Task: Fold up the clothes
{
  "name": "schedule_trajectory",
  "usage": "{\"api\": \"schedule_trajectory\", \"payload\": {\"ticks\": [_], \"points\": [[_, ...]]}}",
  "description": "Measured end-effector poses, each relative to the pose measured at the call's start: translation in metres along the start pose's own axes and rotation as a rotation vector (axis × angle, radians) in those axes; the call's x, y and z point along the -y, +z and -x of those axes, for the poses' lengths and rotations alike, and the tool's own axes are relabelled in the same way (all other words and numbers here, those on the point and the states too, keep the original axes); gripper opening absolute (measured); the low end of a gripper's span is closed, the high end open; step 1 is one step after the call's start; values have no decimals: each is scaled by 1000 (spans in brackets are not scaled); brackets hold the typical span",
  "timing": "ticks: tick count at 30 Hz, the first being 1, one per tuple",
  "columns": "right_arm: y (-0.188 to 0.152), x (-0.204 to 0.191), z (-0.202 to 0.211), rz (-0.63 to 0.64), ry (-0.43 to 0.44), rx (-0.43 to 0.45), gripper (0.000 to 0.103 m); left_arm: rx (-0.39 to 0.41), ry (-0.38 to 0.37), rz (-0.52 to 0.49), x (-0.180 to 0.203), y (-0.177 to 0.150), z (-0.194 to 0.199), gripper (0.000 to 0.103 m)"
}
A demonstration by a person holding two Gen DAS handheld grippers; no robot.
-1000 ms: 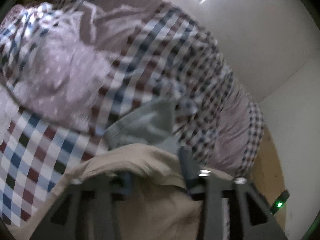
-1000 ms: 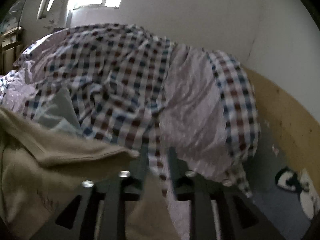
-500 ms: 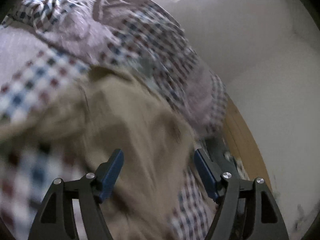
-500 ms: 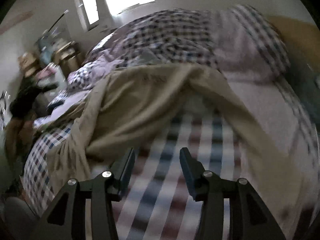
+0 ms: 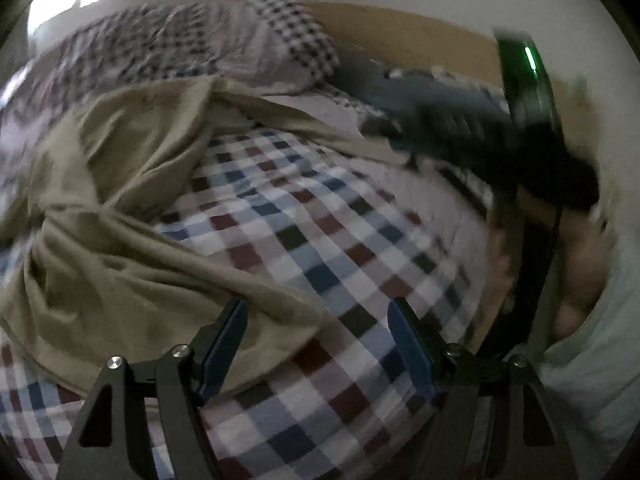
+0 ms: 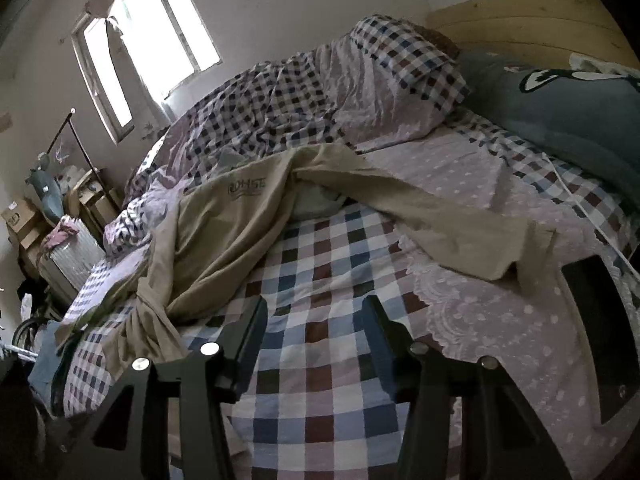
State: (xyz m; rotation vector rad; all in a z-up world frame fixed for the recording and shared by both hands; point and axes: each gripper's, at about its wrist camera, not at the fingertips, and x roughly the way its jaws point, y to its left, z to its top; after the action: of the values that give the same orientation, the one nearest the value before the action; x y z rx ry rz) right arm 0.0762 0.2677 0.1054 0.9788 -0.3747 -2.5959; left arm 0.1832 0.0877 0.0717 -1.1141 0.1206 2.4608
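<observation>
Left wrist view: the left gripper hangs above a bed with its blue-padded jaws spread wide and nothing between them; a beige garment lies rumpled on the checked bedsheet, bunched to the left of the jaws, one edge reaching just beneath the left pad; a long strip of it runs off toward the checked pillow at the head of the bed; the right gripper crosses the right side of this blurred frame, and whether it is parted or closed cannot be told from here.

Right wrist view: the right gripper is likewise released, jaws apart over bare checked sheet; the beige garment sprawls in a crooked arc, its printed body heaped at left and a long flat part stretching right across the lilac dotted cover; a crumpled quilt and a grey cushion lie beyond, against the wooden headboard; a window lights the room.

Judged from this, the garment is not yet laid flat; a tidy fold probably calls for each gripper to pinch a single layer at an outer edge, then draw the cloth taut and smooth before any crease is made; grabbing into the heap risks catching the sheet too.
</observation>
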Motion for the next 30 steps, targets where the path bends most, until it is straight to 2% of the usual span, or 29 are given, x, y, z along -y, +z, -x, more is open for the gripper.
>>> {"api": "schedule_trajectory", "payload": {"ticks": [4, 7, 9, 13, 14, 17, 24, 27, 28, 29, 30], "points": [[3, 7, 6, -18, 17, 10, 53, 29, 123, -130, 27, -2, -10, 74], [5, 11, 7, -31, 35, 13, 53, 31, 189, -206, 37, -1, -21, 61], [7, 13, 8, -39, 47, 15, 53, 29, 229, -252, 44, -1, -28, 56], [9, 17, 10, -51, 68, 18, 53, -6, 273, -296, 47, -4, -44, 49], [10, 18, 11, -57, 74, 18, 53, -22, 289, -303, 47, -6, -50, 44], [11, 20, 12, -70, 91, 19, 53, -65, 332, -319, 45, -10, -65, 38], [13, 23, 16, -82, 113, 17, 53, -71, 330, -273, 32, -18, -75, 38], [13, 23, 17, -80, 120, 18, 53, -70, 314, -253, 30, -18, -76, 27], [13, 22, 17, -78, 122, 18, 53, -69, 308, -238, 28, -17, -75, 18], [13, 22, 17, -76, 123, 17, 53, -68, 301, -223, 26, -16, -75, 12], [13, 22, 18, -75, 123, 17, 53, -66, 289, -201, 23, -15, -73, 11]]}}
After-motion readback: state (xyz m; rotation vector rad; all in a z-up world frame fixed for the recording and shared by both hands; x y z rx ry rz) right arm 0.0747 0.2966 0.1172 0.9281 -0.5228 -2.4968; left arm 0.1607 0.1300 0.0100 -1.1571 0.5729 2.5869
